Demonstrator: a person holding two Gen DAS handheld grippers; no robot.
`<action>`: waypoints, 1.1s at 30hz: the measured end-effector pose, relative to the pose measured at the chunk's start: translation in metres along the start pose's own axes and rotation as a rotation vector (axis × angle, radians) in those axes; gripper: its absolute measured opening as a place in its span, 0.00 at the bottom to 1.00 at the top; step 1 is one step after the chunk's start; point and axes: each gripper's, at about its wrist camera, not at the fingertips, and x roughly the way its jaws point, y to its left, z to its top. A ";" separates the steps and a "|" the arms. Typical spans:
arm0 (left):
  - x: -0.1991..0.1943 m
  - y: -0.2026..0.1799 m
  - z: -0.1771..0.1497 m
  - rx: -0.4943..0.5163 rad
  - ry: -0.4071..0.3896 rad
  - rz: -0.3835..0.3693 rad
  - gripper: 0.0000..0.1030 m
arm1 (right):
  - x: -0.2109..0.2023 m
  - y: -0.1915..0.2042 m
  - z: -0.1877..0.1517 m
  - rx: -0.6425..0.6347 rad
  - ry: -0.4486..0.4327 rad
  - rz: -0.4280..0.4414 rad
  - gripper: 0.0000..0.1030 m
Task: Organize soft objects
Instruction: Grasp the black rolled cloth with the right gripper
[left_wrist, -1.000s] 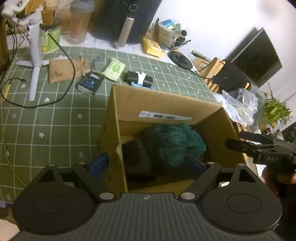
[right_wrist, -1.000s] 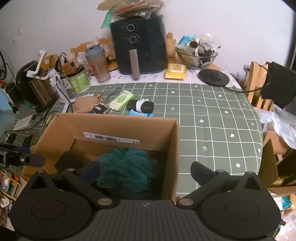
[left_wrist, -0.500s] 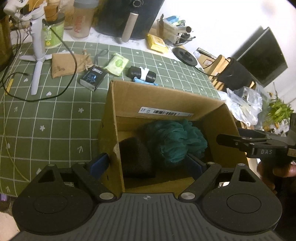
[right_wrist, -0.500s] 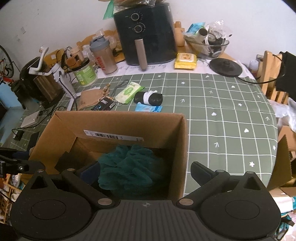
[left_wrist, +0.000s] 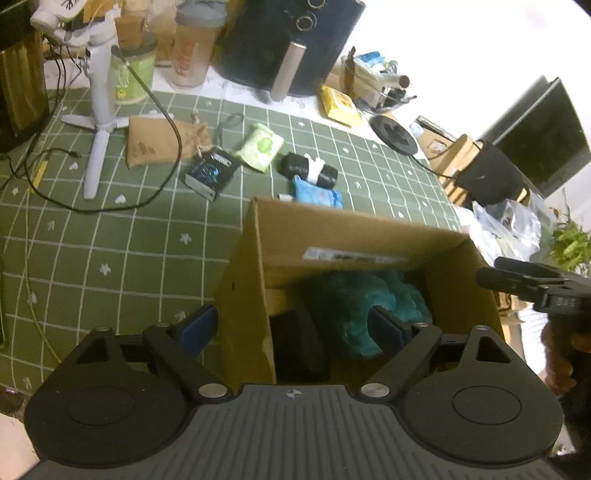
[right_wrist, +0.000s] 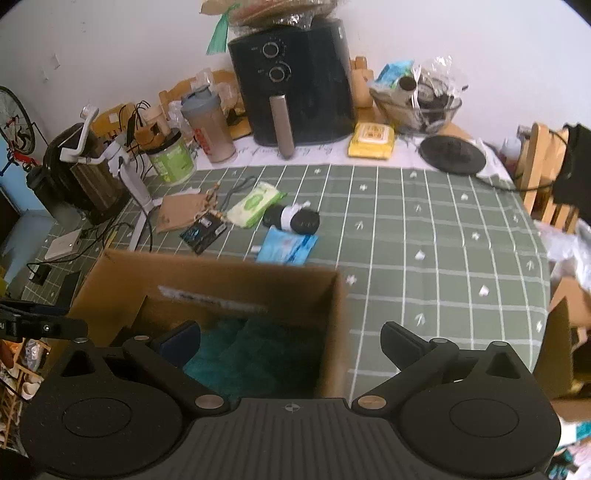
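An open cardboard box (left_wrist: 332, 229) (right_wrist: 221, 280) stands on the green checked tablecloth. Inside lie a teal loofah (left_wrist: 354, 306) (right_wrist: 258, 350) and a black soft block (left_wrist: 299, 347). My left gripper (left_wrist: 291, 328) is open astride the box's left wall, holding nothing. My right gripper (right_wrist: 291, 341) is open astride the right wall, also holding nothing; a hand carries it at the edge of the left wrist view (left_wrist: 535, 288). Beyond the box lie a green wipes pack (right_wrist: 255, 201), a black roll with a white band (right_wrist: 291, 219), a blue pack (right_wrist: 286, 247) and a brown pouch (right_wrist: 181, 212).
A small black-and-blue carton (right_wrist: 203, 230) lies by the pouch. A white tripod (left_wrist: 99, 110) with trailing cables stands at the left. A black air fryer (right_wrist: 295, 81), a shaker bottle, a green jar and a yellow pack (right_wrist: 371, 140) line the back. Bare tablecloth (right_wrist: 443, 240) lies right of the box.
The right wrist view has drawn back, so the box sits lower and the blue pack shows in full. The left wrist view has tilted a little. Both grippers stay open.
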 end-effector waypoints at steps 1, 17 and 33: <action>0.000 0.000 0.003 0.002 -0.008 0.003 0.86 | 0.000 -0.003 0.005 -0.008 -0.001 0.000 1.00; -0.002 -0.003 0.039 0.029 -0.079 0.022 0.86 | 0.053 -0.055 0.085 -0.231 0.029 0.031 1.00; -0.008 -0.003 0.032 -0.052 -0.095 0.090 0.86 | 0.180 -0.038 0.135 -0.473 0.092 0.155 0.93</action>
